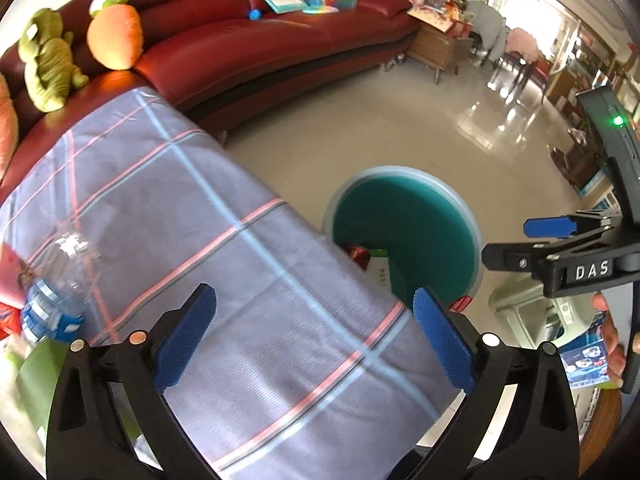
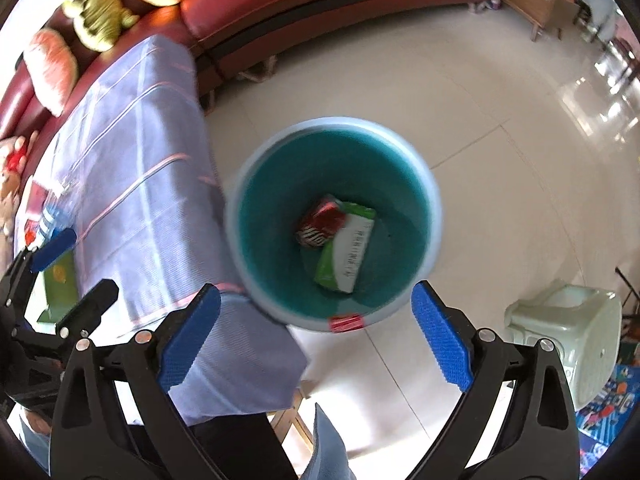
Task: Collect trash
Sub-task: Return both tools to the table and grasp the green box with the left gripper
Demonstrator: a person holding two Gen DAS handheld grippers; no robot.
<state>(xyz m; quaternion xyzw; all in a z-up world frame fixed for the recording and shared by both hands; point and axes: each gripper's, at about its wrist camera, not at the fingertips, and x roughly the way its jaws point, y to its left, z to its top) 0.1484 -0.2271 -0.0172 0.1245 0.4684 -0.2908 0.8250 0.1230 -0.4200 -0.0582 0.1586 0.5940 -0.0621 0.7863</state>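
Observation:
A teal bin [image 2: 400, 184] with a pale blue rim stands on the floor beside a table under a plaid lilac cloth [image 1: 224, 264]. In the bin lie a red wrapper [image 2: 320, 222] and a green-and-white packet [image 2: 348, 252]. My right gripper [image 2: 316, 336] is open and empty, above the bin's near rim. My left gripper [image 1: 314, 336] is open and empty above the cloth. A clear plastic bottle [image 1: 56, 292] with a blue label lies at the table's left, with red and green packets [image 1: 36, 364] next to it. The bin [image 1: 424, 216] also shows in the left wrist view.
A dark red sofa [image 1: 260, 48] with plush toys [image 1: 48, 60] and books curves behind the table. A pale green plastic stool [image 2: 568, 332] stands right of the bin. Glossy tiled floor [image 2: 460, 80] lies around. The right gripper appears at the right edge of the left wrist view [image 1: 516, 244].

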